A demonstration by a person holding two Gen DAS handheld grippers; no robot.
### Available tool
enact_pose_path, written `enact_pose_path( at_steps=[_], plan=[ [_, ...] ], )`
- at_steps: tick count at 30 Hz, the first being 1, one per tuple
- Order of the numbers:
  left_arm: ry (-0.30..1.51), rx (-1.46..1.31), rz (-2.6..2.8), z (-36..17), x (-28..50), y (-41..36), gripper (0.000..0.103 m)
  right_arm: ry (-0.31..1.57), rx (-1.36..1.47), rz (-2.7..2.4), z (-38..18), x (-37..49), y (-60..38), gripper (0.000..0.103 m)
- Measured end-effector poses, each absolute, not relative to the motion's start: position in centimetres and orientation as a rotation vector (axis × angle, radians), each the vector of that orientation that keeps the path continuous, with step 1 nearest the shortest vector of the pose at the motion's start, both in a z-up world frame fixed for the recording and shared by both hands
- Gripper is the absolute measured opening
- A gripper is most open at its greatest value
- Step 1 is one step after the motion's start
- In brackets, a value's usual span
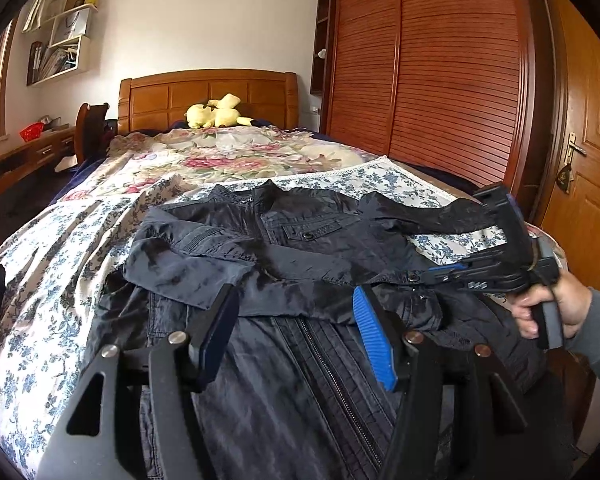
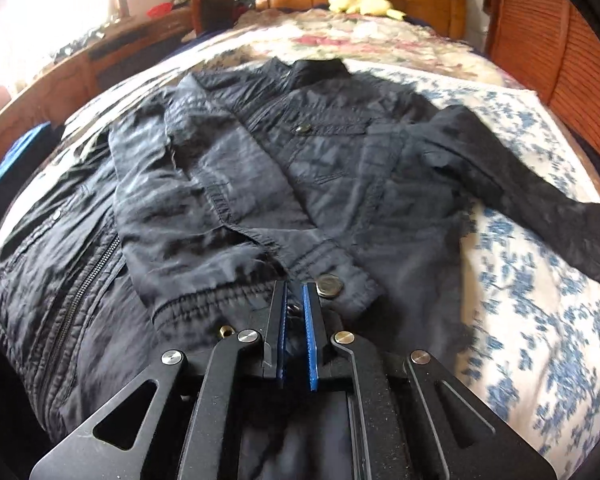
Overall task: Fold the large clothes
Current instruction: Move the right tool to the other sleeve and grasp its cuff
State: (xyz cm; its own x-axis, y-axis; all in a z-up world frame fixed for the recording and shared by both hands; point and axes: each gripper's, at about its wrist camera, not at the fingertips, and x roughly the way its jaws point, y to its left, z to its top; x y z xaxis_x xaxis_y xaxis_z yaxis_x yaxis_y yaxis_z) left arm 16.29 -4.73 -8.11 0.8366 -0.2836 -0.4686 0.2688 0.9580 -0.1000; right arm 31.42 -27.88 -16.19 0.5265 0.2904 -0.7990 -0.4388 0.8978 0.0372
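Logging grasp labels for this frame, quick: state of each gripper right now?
Left gripper: open, holding nothing, over the dark navy zip-front jacket.
Right gripper: shut at the jacket's buttoned edge; whether it pinches fabric cannot be told.

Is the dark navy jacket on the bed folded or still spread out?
Partly folded. The dark navy jacket has one sleeve laid across its front; the other sleeve lies stretched out over the floral bedsheet.

The dark navy jacket (image 2: 284, 168) lies front-up, left sleeve folded across its chest.
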Motion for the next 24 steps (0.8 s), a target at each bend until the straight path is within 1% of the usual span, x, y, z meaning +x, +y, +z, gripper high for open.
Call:
enact_pose_path(
  at_steps=[3,5,6,7,14,19,24],
  plan=[
    [0.500,-0.033,-0.295,-8.1,16.2,-4.7,0.059,0.891,-0.166,0.409,-15.2,30.6,-29.6,0.010],
    [0.500,-0.031,-0.294,-8.1,16.3,-4.8,0.059,0.878,-0.182,0.371,-14.6,30.2,-31.1,0.017],
    [0.501,-0.029,-0.294,-8.1,16.3,-4.8,0.059,0.875,-0.187,0.357,-14.5,30.1,-31.7,0.026],
    [0.501,-0.029,-0.294,-8.1,16.3,-4.8,0.059,0.873,-0.188,0.335,-14.1,30.0,-32.7,0.032],
    [0.505,-0.025,-0.288,-8.2,16.4,-4.9,0.059,0.858,-0.172,0.198,-13.0,30.3,-39.0,0.042],
    [0.511,-0.025,-0.284,-8.5,16.5,-4.8,0.059,0.849,-0.140,0.084,-12.7,31.5,-43.9,0.053],
    [0.520,-0.020,-0.282,-8.7,16.7,-4.9,0.059,0.846,-0.111,-0.014,-12.5,33.0,-48.1,0.055]
  ],
)
